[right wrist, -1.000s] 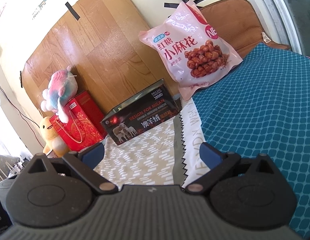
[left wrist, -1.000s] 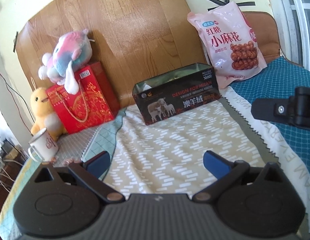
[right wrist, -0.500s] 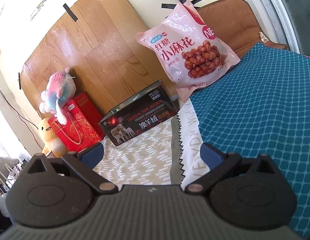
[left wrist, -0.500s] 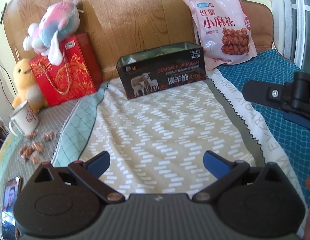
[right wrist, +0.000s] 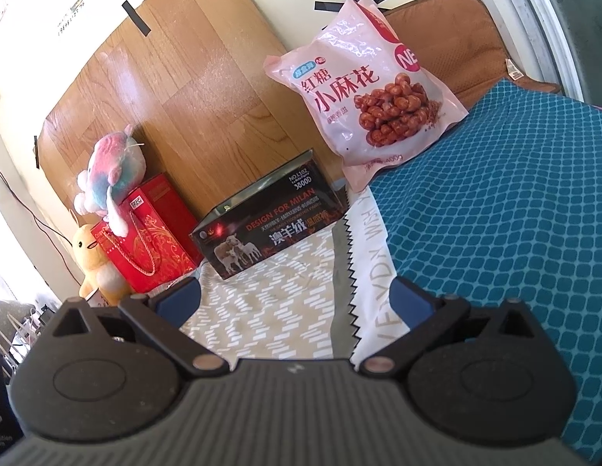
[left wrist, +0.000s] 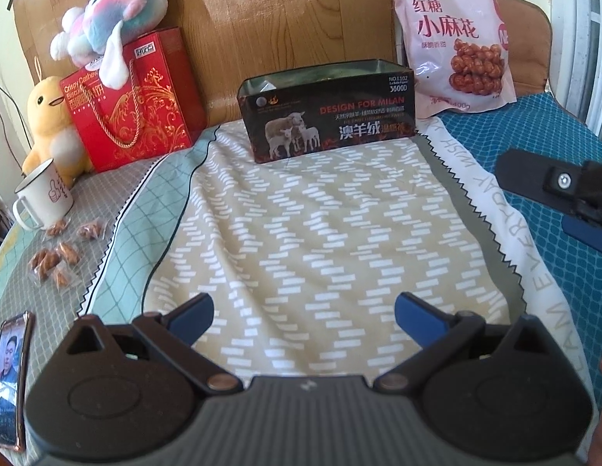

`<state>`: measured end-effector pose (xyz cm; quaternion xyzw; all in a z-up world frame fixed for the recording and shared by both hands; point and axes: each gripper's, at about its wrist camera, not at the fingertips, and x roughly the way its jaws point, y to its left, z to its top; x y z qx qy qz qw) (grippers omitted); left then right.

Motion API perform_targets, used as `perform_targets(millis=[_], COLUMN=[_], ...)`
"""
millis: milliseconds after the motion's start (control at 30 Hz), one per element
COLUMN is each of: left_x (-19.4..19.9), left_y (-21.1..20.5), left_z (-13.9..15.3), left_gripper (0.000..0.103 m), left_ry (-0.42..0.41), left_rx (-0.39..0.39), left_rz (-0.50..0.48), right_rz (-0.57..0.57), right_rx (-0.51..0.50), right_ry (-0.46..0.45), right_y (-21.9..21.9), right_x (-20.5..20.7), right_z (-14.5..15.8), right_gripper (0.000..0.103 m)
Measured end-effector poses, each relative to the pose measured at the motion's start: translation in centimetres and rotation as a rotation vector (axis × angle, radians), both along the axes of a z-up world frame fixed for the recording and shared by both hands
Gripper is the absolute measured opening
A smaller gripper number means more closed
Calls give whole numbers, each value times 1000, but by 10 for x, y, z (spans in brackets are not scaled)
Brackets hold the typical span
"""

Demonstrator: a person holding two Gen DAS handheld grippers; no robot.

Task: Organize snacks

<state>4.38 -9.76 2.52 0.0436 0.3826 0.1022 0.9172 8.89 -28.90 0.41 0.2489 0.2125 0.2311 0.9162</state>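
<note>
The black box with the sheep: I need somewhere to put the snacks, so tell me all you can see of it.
The black box is oblong, lidless and looks like metal, with a shiny inner wall. Its front shows three sheep, "DESIGN FOR MILAN" and Chinese text. It stands upright on the patterned cloth, before the wooden board, beside the pink snack bag. Its contents are mostly hidden.

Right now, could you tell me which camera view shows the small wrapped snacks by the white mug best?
The left wrist view: the wrapped snacks lie scattered beside the white mug, unobstructed. The right wrist view shows none of them; its own gripper body hides that corner.
</note>
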Motion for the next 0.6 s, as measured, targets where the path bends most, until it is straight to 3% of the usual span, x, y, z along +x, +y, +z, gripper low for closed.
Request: perform_targets(millis=[600], left_x=[6], left_y=[5], left_z=[-6], left_gripper=[103], left_ry=[37], left_rx=[-37], left_rz=[10], right_rz=[4], right_rx=[-6], right_ry=[11], right_y=[2], right_x=[2], right_z=[-3], right_gripper=[103])
